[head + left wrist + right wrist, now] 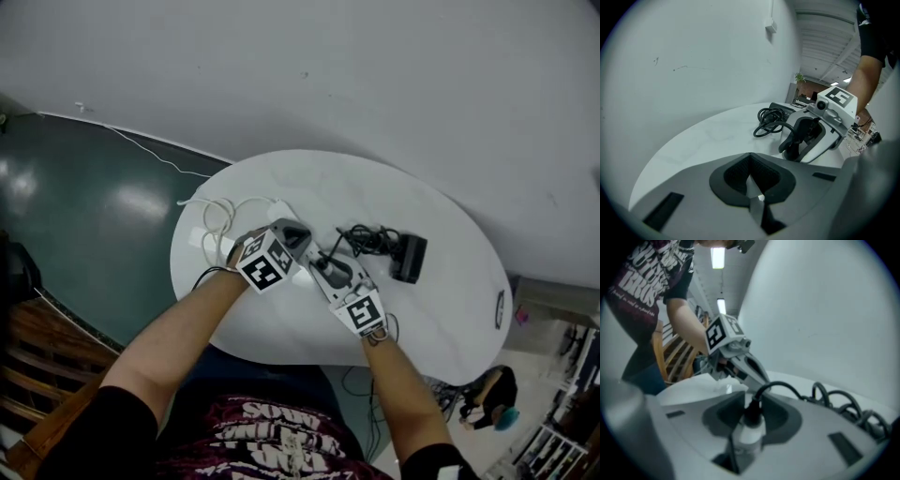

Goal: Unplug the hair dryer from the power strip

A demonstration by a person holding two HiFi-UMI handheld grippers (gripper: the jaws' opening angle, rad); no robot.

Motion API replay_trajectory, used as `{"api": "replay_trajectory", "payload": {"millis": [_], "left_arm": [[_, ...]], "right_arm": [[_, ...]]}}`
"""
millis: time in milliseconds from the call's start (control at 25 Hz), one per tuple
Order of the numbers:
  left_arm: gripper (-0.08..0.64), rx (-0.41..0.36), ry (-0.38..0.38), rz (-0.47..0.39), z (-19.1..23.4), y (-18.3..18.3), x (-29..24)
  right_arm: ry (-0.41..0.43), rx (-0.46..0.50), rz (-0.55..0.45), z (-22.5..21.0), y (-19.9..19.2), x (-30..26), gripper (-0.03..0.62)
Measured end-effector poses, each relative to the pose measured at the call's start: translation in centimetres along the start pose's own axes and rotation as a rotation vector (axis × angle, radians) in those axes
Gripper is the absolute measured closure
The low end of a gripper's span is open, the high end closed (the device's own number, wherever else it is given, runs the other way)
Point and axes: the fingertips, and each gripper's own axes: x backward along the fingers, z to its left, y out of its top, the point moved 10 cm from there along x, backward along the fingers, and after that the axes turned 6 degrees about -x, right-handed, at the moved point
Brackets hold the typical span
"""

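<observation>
White oval table (450,314) carries the black hair dryer (410,258) at its three o'clock side. My right gripper (749,414) is clamped on the dryer's white-bodied plug (751,436); my left gripper (751,187), jaws closed together, sits just beside at ten o'clock.

Lower centre: right tool (752,405) closed on a white plug (749,434) (its black cable (787,386) arches rightward into coils). Upper left: left tool (751,370), above the white counter (691,391).
</observation>
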Motion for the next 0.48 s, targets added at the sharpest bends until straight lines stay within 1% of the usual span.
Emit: {"api": "replay_trajectory", "payload": {"millis": [40, 80, 120, 280, 360, 440, 480], "left_arm": [[0.543, -0.003, 0.000, -0.001, 0.0, 0.0, 0.1], [0.541, -0.006, 0.000, -0.001, -0.1, 0.0, 0.1], [0.541, -0.008, 0.001, 0.000, -0.2, 0.0, 0.1], [0.542, -0.002, 0.001, 0.007, -0.2, 0.2, -0.1], [0.541, -0.001, -0.005, 0.006, -0.2, 0.2, -0.1], [0.541, -0.006, -0.002, -0.002, -0.1, 0.1, -0.1], [0.541, -0.008, 0.003, -0.007, -0.2, 0.0, 0.0]], "right_arm": [[-0.005, 0.044, 0.035, 0.4, -0.1, -0.2, 0.474], [-0.007, 0.081, 0.060, 0.8, -0.4, -0.4, 0.459], [-0.009, 0.099, 0.067, 1.1, -0.6, -0.5, 0.449], [-0.007, 0.077, 0.069, 0.9, -0.2, -0.1, 0.448], [0.006, 0.019, 0.053, 1.0, 0.3, 0.7, 0.424], [0.001, -0.086, 0.014, 0.9, 0.5, 1.5, 0.396], [-0.013, -0.138, -0.012, 0.7, 0.6, 1.7, 0.396]]}}
